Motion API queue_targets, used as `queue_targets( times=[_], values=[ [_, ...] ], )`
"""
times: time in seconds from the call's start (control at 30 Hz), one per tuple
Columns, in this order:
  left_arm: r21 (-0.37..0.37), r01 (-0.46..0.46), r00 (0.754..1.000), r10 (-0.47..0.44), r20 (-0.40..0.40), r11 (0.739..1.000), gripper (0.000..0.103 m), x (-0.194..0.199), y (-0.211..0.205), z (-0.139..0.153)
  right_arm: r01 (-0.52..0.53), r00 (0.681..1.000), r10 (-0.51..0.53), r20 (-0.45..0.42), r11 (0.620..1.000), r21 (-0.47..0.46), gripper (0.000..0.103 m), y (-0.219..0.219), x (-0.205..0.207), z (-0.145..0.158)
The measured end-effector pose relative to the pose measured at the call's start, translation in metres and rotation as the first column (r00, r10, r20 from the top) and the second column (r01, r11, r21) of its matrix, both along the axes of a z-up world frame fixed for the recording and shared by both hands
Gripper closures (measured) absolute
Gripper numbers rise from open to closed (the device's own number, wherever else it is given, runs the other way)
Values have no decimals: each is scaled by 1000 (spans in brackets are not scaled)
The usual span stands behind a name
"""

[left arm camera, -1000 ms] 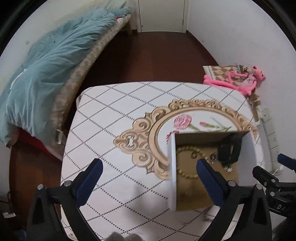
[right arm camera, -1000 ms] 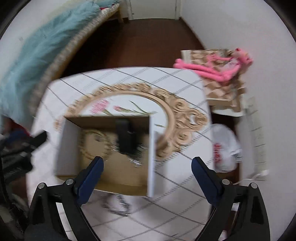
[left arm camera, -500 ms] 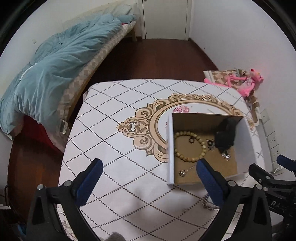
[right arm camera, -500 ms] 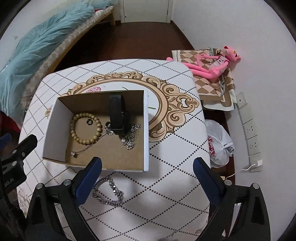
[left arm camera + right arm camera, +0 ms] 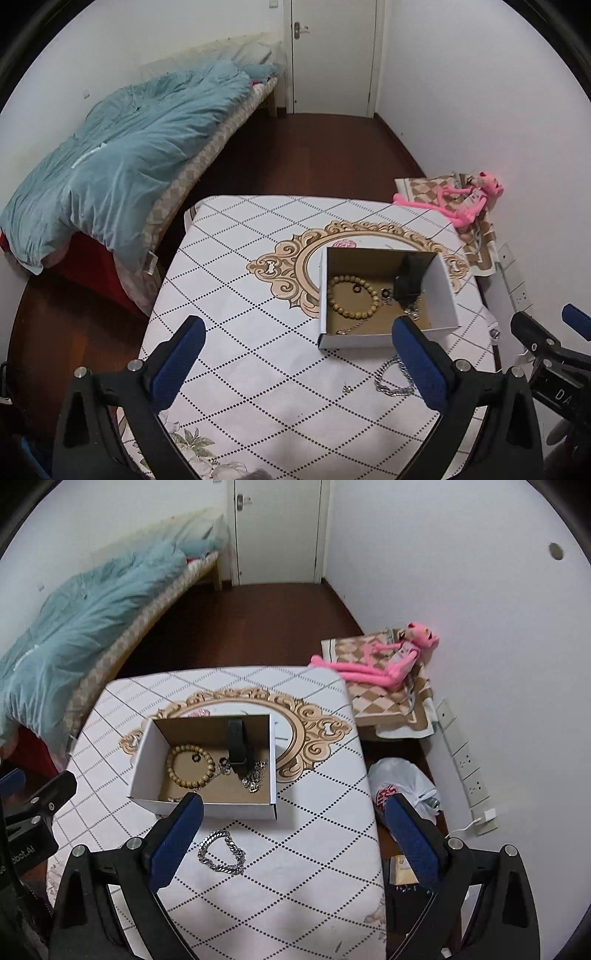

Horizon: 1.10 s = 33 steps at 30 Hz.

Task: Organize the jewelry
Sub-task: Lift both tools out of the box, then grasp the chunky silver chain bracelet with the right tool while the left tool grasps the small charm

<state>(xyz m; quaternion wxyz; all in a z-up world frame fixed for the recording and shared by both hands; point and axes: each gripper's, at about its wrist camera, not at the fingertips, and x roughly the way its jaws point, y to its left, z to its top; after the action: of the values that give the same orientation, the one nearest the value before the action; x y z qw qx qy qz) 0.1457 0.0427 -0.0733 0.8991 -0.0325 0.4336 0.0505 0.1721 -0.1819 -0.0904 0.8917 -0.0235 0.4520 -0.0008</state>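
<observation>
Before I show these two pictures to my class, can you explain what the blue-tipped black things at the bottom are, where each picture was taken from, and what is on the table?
They are hand-held tools, not a robot: a person holds one two-finger gripper in each hand. A camera on each looks forward along its blue-padded fingers. One picture comes from the left gripper, the other from the right gripper. Both are open and hold nothing.

On the patterned table stands an open cardboard box. Inside lie a wooden bead bracelet, a black strap-like item and some small silver pieces. A silver chain bracelet lies on the table outside the box, in front of it.
</observation>
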Motion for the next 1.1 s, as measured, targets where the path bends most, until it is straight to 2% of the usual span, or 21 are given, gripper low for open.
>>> queue_targets(
  times=[0.13, 0.23, 0.3, 0.5, 0.63, 0.7, 0.77, 0.83, 0.9, 0.93, 0.97, 1.1],
  values=[
    [-3, 12, 1000, -12, 6, 1000, 0, -9, -5, 8, 11, 1000, -12, 27, 999, 33, 3, -6, -13, 13],
    [-2, -6, 999, 6, -31, 1000, 0, -9, -3, -4, 9, 1000, -8, -8, 998, 61, 3, -8, -15, 3],
    [12, -17, 998, 18, -67, 1000, 0, -7, -1, -21, 4, 999, 0, -54, 997, 72, 3, -7, -14, -16],
    [71, -39, 973, 54, -225, 997, 0, 0, 8, -97, 4, 978, 17, -206, 995, 98, 4, 3, -2, -106],
    [88, -46, 952, 70, -298, 995, 0, 0, 14, -135, -24, 966, 48, -255, 995, 95, 21, 19, 8, -154],
    [87, -45, 945, 71, -319, 995, 0, 0, 16, -145, -43, 961, 65, -268, 995, 87, 27, 26, 12, -168],
    [86, -38, 941, 64, -331, 996, 0, 0, 17, -151, -63, 955, 80, -285, 996, 67, 42, 34, 15, -182],
    [81, -25, 942, 51, -332, 996, 0, -1, 15, -154, -90, 962, 93, -257, 996, 24, 48, 41, 14, -185],
    [67, -17, 940, 39, -339, 998, 0, -1, 13, -158, -98, 966, 102, -238, 995, 29, 62, 42, 12, -186],
    [51, -11, 940, 28, -339, 999, 0, -1, 11, -159, -109, 967, 111, -230, 994, 23, 85, 42, 11, -186],
    [38, -8, 942, 20, -336, 999, 0, -2, 7, -159, -110, 967, 111, -230, 994, 19, 89, 41, 10, -186],
    [-5, 32, 946, -32, -323, 999, 1, -1, -10, -160, -78, 970, 81, -231, 997, 25, 89, 22, 6, -183]
  ],
)
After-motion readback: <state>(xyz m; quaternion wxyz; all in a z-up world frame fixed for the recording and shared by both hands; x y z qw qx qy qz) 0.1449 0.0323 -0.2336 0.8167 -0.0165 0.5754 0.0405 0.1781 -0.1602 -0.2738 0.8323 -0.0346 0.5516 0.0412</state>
